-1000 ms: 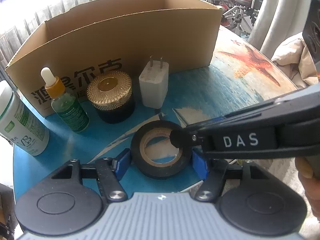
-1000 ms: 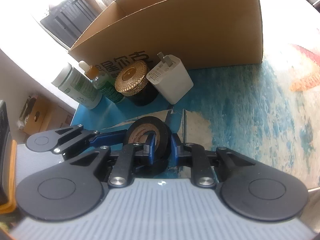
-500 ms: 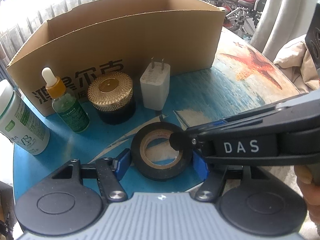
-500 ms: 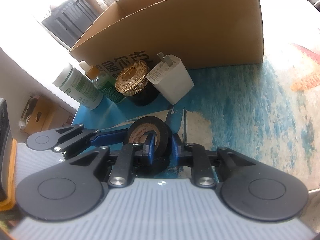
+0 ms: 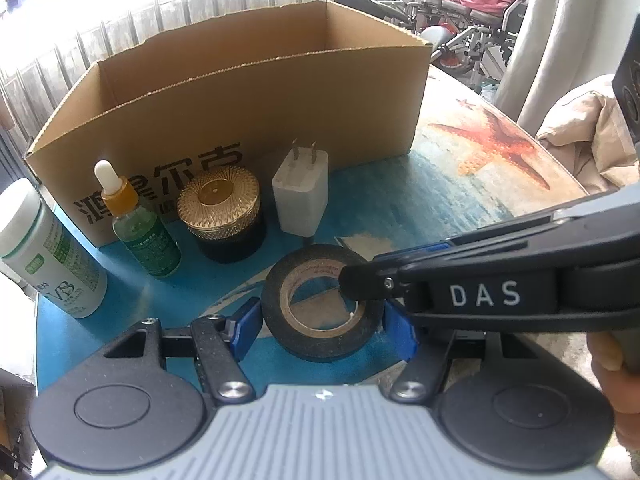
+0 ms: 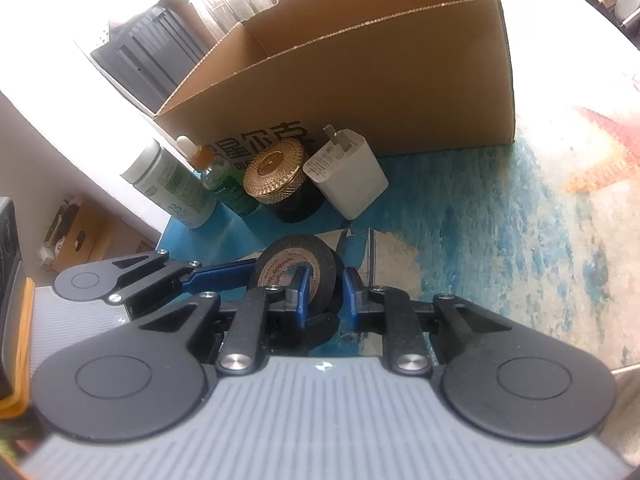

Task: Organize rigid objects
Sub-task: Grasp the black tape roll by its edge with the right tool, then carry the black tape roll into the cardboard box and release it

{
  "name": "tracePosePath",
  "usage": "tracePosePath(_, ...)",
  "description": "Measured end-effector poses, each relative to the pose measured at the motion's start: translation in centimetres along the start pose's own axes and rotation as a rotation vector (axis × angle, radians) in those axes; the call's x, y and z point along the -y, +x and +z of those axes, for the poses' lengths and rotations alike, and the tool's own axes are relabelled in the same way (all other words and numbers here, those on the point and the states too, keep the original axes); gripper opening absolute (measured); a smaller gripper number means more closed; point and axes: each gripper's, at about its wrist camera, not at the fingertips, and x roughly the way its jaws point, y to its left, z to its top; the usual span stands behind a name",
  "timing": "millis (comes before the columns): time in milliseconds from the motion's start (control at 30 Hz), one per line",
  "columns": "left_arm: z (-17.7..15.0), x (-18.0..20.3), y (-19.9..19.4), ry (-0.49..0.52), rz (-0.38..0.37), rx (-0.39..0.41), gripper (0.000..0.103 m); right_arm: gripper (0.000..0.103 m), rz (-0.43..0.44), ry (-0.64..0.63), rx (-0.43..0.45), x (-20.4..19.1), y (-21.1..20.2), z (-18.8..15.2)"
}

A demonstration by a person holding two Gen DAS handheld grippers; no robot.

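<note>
A roll of black electrical tape sits on the near part of the desk, tipped up off the surface on its right side. The right tool pinches the roll's wall, one blue finger inside the cardboard core and one outside. The left tool is spread around the same roll, its blue pads just beside the rim on either side; whether they touch it is unclear.

To do this step well, judging from the scene, one tool should carry the roll alone. The right one already has a firm pinch, so the left should back off before the lift. The roll then needs to rise above the near wall of the open cardboard box at the far side.

Between the roll and the box stand a white charger plug, a gold-lidded dark jar, a green dropper bottle and a white pill bottle; the lift should clear them.

The desk is round, printed with blue sea and an orange starfish. Beyond it are bright windows, a curtain and a wheelchair.
</note>
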Motion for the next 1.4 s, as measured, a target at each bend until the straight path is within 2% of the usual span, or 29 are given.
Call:
tracePosePath(567, 0.0, 0.9, -4.2, 0.006, 0.043, 0.094, 0.067, 0.017, 0.021, -0.044, 0.096, -2.1, -4.1, -0.6)
tracePosePath(800, 1.5, 1.4, -7.4, 0.034, 0.098, 0.191, 0.067, 0.017, 0.040, -0.105, 0.175, -3.9, -7.0, 0.8)
tracePosePath(1000, 5.8, 0.5, -10.1, 0.040, 0.153, 0.284, 0.067, 0.018, 0.061, -0.226, 0.257, -6.1, -9.5, 5.7)
tracePosePath(1133, 9.8, -0.5, -9.9, 0.046, 0.199, 0.287, 0.067, 0.018, 0.079, -0.281, 0.240, -6.5, -9.2, 10.6)
tracePosePath(1267, 14.9, -3.5, -6.7, -0.019, 0.160, 0.201, 0.067, 0.018, 0.057, -0.320, 0.161, -6.3, -6.3, 16.5)
tracePosePath(1400, 19.1, -7.1, -1.6, -0.107, 0.101, 0.073, 0.067, 0.017, 0.063, -0.271, 0.018, -4.3, -1.4, 22.6)
